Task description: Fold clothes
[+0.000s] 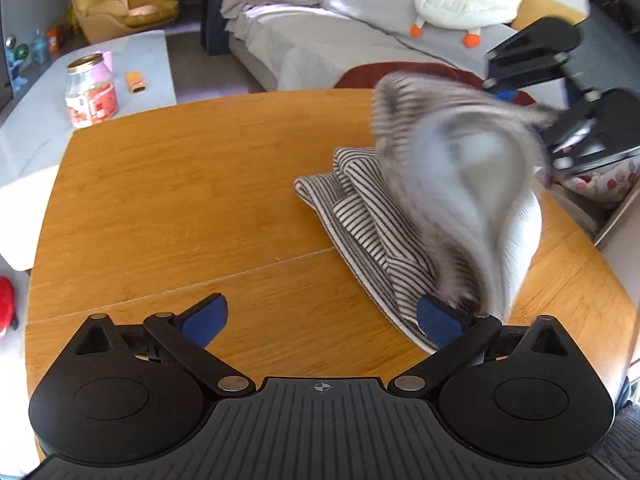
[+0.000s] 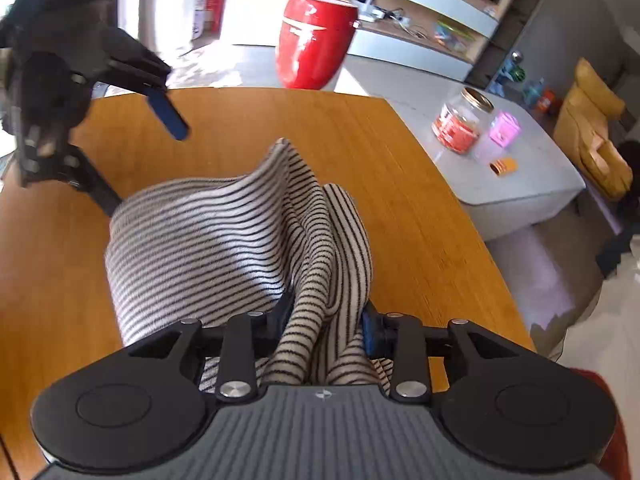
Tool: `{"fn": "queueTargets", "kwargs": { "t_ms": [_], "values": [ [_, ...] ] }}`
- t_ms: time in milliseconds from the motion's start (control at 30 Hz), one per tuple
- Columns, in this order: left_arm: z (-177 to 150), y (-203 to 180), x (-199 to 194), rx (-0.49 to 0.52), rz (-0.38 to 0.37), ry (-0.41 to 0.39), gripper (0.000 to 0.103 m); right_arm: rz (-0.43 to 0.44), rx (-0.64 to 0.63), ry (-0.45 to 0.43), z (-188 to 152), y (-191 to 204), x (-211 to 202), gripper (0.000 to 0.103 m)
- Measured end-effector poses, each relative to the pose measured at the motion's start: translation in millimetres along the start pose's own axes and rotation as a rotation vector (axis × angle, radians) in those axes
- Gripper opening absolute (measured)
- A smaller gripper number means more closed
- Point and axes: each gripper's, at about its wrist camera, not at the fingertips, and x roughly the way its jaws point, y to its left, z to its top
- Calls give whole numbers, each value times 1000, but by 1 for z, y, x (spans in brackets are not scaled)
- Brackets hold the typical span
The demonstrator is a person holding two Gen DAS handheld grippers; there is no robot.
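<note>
While the right gripper (image 2: 326, 316) is closed on a bunched part of the striped cloth (image 2: 224, 240), the cloth is lifted off the table (image 2: 400, 184), probably so that one layer can be carried over the rest for a fold. The lower part is seen resting on the wood near the middle of the table, slightly toward the right gripper's side. The left gripper (image 1: 320, 320) is held wide open with nothing between its pads; one pad (image 1: 438, 320) is touching the cloth's near edge, perhaps to catch it next. Much bare wood is left on the left gripper's side, so room for spreading is available there. The table edge beside the right gripper is closer, and cloth could slip over it.
</note>
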Motion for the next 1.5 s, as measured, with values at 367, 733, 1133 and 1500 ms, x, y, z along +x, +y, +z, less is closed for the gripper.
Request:
{"fn": "queueTargets", "kwargs": {
  "t_ms": [367, 733, 1133, 1500],
  "values": [
    [48, -73, -15, 227, -170, -148, 103, -159, 180, -61, -20, -16, -48, 82],
    [84, -68, 61, 220, -63, -49, 103, -447, 492, 50, -84, -44, -23, 85],
    [91, -61, 66, 238, -27, -28, 103, -237, 865, -69, -106, -27, -97, 97],
    [124, -41, 56, 137, -53, -127, 103, 391, 1511, -50, -142, 0, -32, 78]
  ]
}}
